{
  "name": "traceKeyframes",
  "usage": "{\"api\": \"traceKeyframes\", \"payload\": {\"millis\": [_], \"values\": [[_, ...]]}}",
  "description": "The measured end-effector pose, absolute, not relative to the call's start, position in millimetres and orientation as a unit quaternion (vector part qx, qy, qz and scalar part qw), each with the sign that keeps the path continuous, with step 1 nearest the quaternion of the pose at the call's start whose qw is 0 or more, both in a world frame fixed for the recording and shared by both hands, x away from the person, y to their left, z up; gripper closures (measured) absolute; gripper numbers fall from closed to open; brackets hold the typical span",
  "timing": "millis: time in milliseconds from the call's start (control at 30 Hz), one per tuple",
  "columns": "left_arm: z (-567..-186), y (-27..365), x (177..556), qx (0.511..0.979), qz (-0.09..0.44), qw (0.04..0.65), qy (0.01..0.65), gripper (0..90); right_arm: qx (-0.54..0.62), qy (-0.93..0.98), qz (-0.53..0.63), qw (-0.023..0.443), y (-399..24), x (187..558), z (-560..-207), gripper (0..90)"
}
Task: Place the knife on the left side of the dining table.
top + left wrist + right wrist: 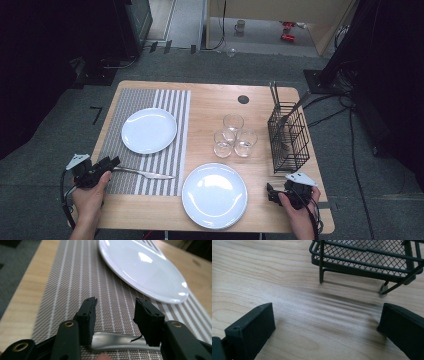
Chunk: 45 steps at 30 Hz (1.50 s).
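I am looking at a lab or recording studio dressed up as a dining spot. A light wooden table (210,95) is standing on grey carpet (45,155) in the middle of the frame, black cables (345,115) are trailing across the floor at the right, and dark equipment stands (345,45) are rising at the upper right. At the top centre a mug (240,26) and red tools (288,30) are sitting on a bare floor beyond a partition.

Wooden table (210,100) is covered at left by striped placemat (165,170); white plate (214,195), three glasses (233,136), wire basket (288,137) are set directly on wood.
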<state>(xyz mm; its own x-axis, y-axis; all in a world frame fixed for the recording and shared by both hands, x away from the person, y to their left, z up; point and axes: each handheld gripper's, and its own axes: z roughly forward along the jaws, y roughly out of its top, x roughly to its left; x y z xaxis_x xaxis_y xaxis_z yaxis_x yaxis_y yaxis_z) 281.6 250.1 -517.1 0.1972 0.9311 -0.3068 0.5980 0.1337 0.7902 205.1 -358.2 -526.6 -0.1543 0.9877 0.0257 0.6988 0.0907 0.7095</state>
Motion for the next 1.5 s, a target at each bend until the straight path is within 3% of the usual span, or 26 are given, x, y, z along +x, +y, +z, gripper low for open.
{"api": "traceKeyframes", "payload": {"millis": [200,500,667,800,900,967,1067,1267,1367,1500], "values": [[-517.3,241.3,283.9,0.664,0.193,0.407,0.597,51.1,0.604,0.698,0.300,0.241,-358.2,205.1,-526.6,0.0],[-515.5,233.1,277.3,0.681,0.234,0.362,0.592,58.1,0.604,0.698,0.300,0.241,-358.2,205.1,-526.6,0.0],[-516.1,234.3,276.3,0.678,0.230,0.369,0.593,56.8,0.604,0.698,0.300,0.241,-358.2,205.1,-526.6,0.0],[-514.4,234.6,275.8,0.672,0.231,0.405,0.575,45.7,0.604,0.698,0.300,0.241,-358.3,205.2,-526.6,0.0],[-508.2,231.4,276.6,0.669,0.220,0.426,0.568,29.8,0.604,0.698,0.300,0.240,-358.4,205.3,-526.5,0.0],[-503.9,227.5,278.5,0.670,0.219,0.418,0.574,11.4,0.604,0.698,0.300,0.240,-358.3,205.3,-526.5,0.0],[-501.3,224.2,279.4,0.669,0.205,0.429,0.571,2.1,0.604,0.698,0.299,0.240,-358.3,205.3,-526.5,0.0],[-501.7,218.1,279.2,0.678,0.204,0.430,0.560,2.0,0.604,0.698,0.301,0.239,-358.5,205.2,-526.4,0.1],[-502.9,216.4,279.5,0.682,0.207,0.424,0.559,2.0,0.610,0.683,0.324,0.237,-358.3,201.2,-523.9,5.0],[-504.8,218.5,280.3,0.680,0.200,0.427,0.562,2.1,0.607,0.664,0.346,0.266,-356.6,193.2,-510.4,8.0]]}}
